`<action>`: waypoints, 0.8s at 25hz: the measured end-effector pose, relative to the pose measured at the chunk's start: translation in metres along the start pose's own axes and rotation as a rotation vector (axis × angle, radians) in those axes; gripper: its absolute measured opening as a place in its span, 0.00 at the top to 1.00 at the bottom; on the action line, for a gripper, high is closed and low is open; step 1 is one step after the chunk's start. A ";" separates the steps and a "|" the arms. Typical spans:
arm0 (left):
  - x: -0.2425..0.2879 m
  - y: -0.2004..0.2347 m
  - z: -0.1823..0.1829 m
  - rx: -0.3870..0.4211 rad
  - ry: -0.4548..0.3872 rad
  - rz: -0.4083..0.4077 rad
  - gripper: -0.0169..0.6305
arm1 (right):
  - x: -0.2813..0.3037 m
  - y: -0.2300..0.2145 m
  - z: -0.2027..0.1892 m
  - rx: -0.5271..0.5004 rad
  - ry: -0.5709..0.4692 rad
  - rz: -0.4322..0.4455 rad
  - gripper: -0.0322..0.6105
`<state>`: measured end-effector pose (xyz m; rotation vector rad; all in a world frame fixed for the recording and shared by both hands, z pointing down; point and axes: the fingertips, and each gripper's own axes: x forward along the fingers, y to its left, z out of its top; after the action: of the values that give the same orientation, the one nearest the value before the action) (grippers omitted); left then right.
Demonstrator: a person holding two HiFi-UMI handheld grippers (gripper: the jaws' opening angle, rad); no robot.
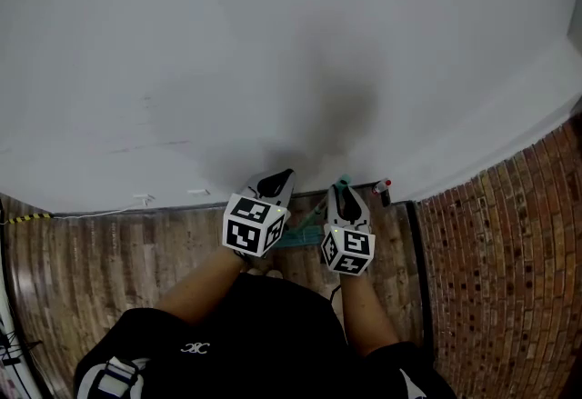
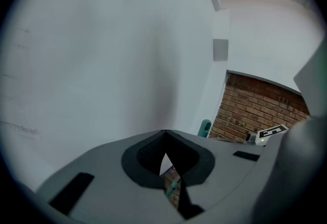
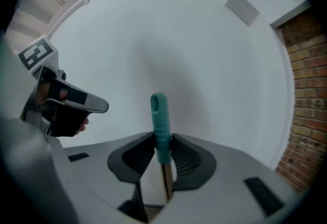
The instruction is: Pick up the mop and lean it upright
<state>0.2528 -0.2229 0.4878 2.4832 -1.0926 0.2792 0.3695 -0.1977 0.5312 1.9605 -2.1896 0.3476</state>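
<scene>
Close to the white wall, my right tongs are clenched on the mop. The pads press on both sides of its teal grip, just above where the pale shaft begins. The handle stands upright in the jaws, and its rounded teal end rises past them with the wall right behind. I cannot tell whether the tip touches the wall.

My left tongs are closed on nothing. Their tips meet, and only a sliver of floor shows in the gap below them. They hang just left of the right tongs, level with them and clear of the mop.

Below me is a wooden floor, and a brick wall runs off to my right. A small red-topped thing stands at the foot of the white wall, just right of the right tongs. A teal piece shows low between the two tongs; I cannot make out what it is.
</scene>
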 end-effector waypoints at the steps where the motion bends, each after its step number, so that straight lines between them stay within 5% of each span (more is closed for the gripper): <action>1: 0.000 -0.001 0.000 0.002 0.000 0.001 0.98 | 0.000 -0.001 0.000 0.000 -0.001 0.000 0.78; 20: -0.006 0.003 0.005 -0.012 -0.019 0.058 0.98 | 0.016 -0.007 0.001 -0.027 -0.007 0.026 0.78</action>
<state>0.2464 -0.2228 0.4820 2.4507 -1.1722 0.2659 0.3745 -0.2138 0.5356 1.9239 -2.2145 0.3142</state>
